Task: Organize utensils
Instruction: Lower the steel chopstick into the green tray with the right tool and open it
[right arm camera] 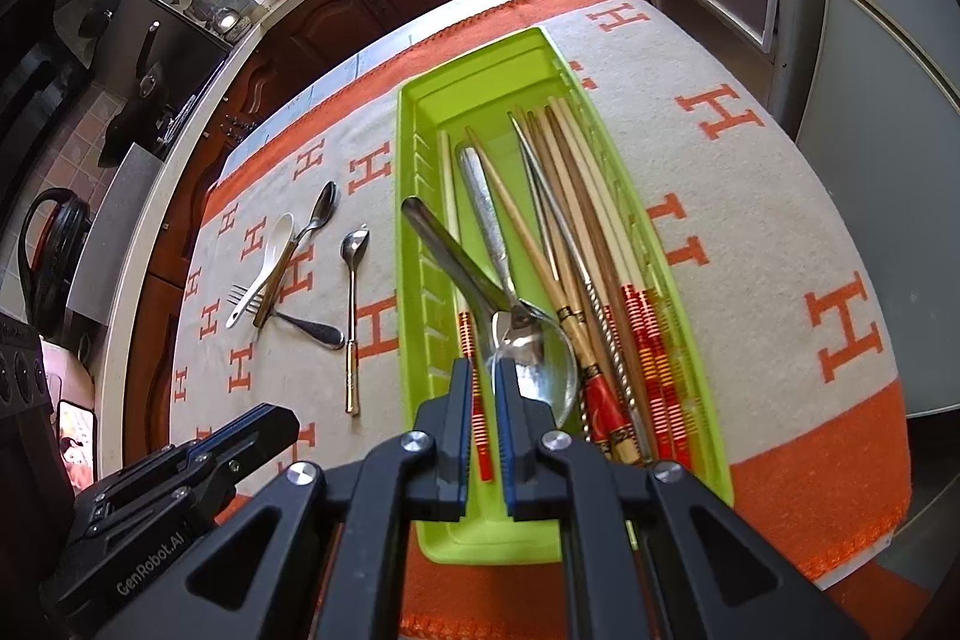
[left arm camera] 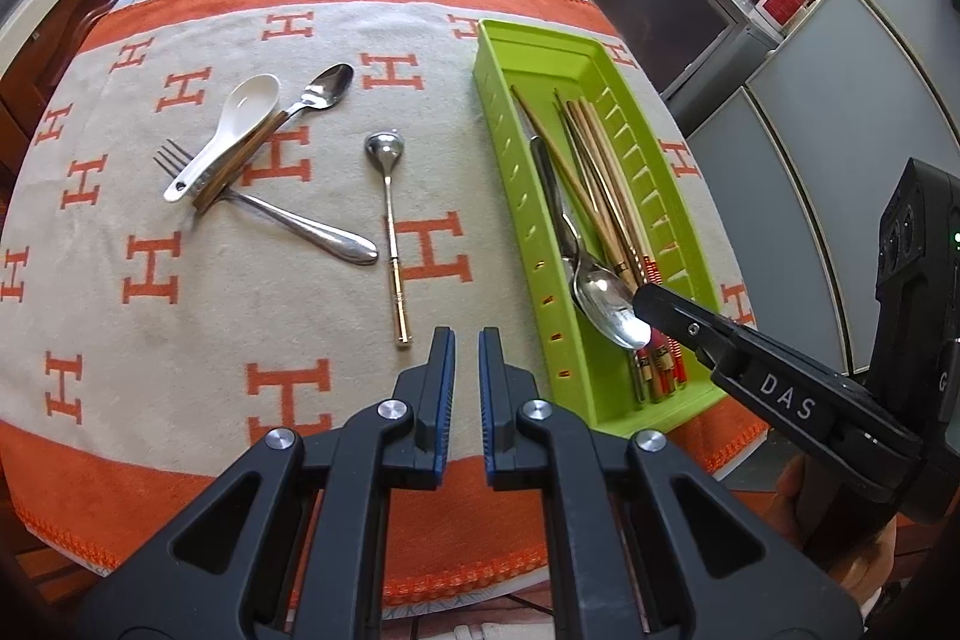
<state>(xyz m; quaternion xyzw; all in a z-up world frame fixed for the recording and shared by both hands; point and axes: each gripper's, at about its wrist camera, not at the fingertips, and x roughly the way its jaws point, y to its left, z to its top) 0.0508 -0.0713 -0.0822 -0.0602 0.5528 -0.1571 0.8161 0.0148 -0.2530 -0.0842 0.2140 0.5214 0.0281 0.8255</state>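
- Left wrist view: Green moulded plastic, long and slotted along both walls, formed the utensil tray [left arm camera: 498, 112] at the right of the table, on an orange-and-beige towel [left arm camera: 180, 340] woven with H shapes.
- Inside it lay slim wooden chopsticks [left arm camera: 591, 172] with red-banded ends and a polished steel spoon [left arm camera: 606, 301].
- Loose on the towel were a glossy white ceramic spoon [left arm camera: 231, 130], a wooden-handled steel spoon [left arm camera: 318, 91], a steel fork [left arm camera: 270, 211] crossing under both, and a small round ladle spoon [left arm camera: 390, 214] with a gold ribbed handle.
- The left gripper [left arm camera: 467, 340] hung over bare towel, just left of the tray, its blue-ribbed pads drawn nearly together on nothing.
- Right wrist view: the right gripper [right arm camera: 485, 370] hung over the tray's near end, its narrow-set jaws above the spoon bowls [right arm camera: 540, 358]; whether they pinched a spoon I could not tell.
- Two smooth steel handles [right arm camera: 456, 250] angled away beside the chopsticks [right arm camera: 576, 196].
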